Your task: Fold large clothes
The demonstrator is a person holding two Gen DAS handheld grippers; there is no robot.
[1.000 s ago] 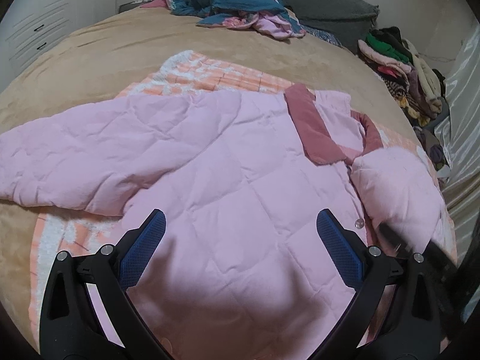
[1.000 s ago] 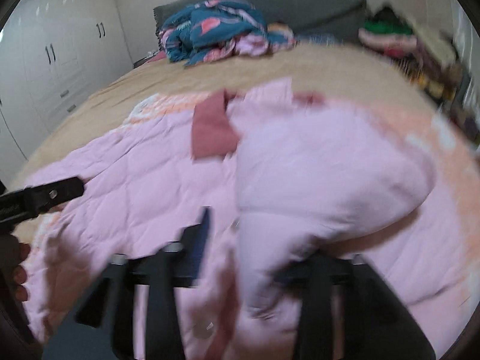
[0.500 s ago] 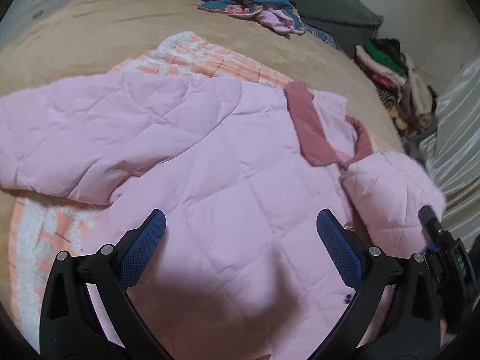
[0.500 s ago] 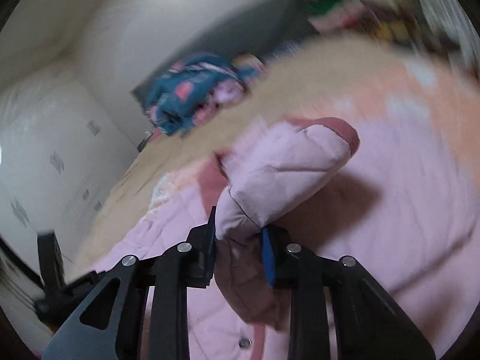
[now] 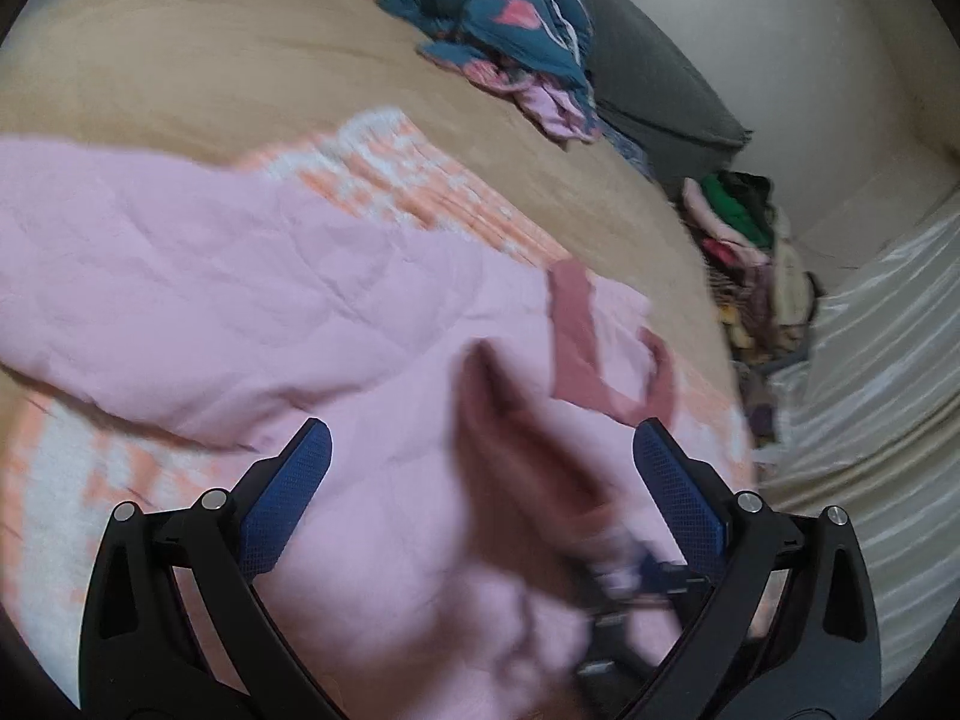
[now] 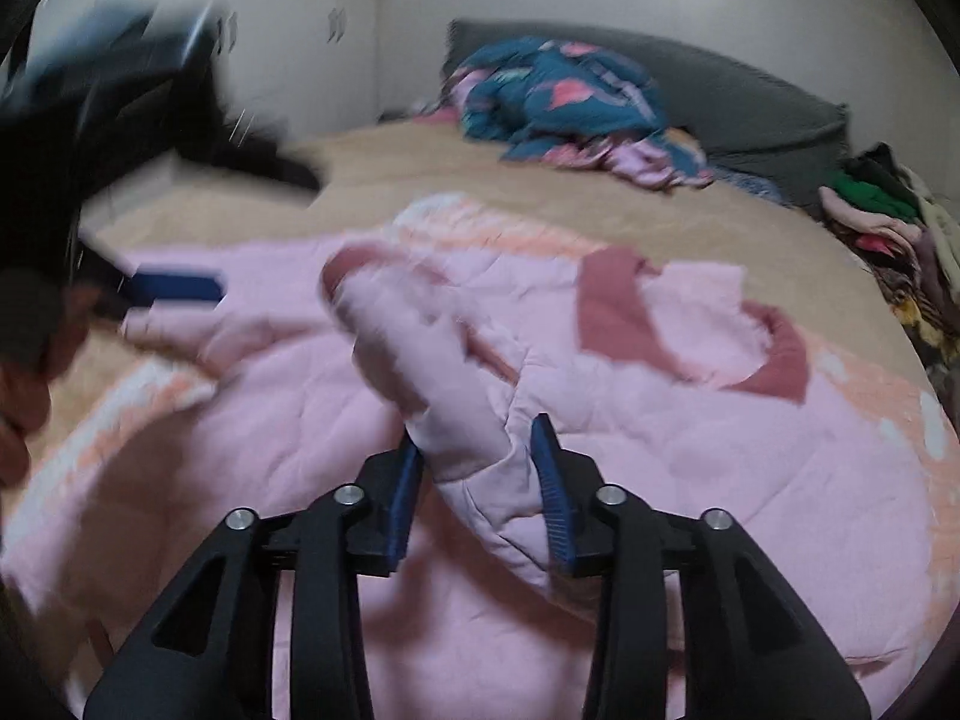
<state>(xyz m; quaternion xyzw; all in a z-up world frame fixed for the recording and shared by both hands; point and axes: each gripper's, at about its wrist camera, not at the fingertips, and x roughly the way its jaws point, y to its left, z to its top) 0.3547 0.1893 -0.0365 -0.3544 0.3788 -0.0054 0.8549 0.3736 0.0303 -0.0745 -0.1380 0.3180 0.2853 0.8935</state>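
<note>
A pink quilted jacket [image 5: 336, 312] with a dark pink collar [image 5: 573, 336] lies spread on an orange-and-white blanket on the bed. My left gripper [image 5: 480, 480] is open and empty above the jacket's body. My right gripper [image 6: 477, 468] is shut on the jacket's right sleeve [image 6: 420, 354], which lies folded across the jacket's front. The sleeve and right gripper show blurred in the left wrist view [image 5: 540, 510]. The left gripper shows blurred at the left of the right wrist view [image 6: 174, 288].
The bed [image 5: 180, 60] has a tan cover. A teal and pink heap of clothes [image 5: 504, 18] lies at the far end by a grey headboard [image 6: 750, 102]. A pile of mixed clothes [image 5: 750, 252] sits at the right edge. White wardrobes [image 6: 288, 36] stand left.
My right gripper has carried the right sleeve leftward across the jacket's front and lowered it. My left gripper has shifted left, still open.
</note>
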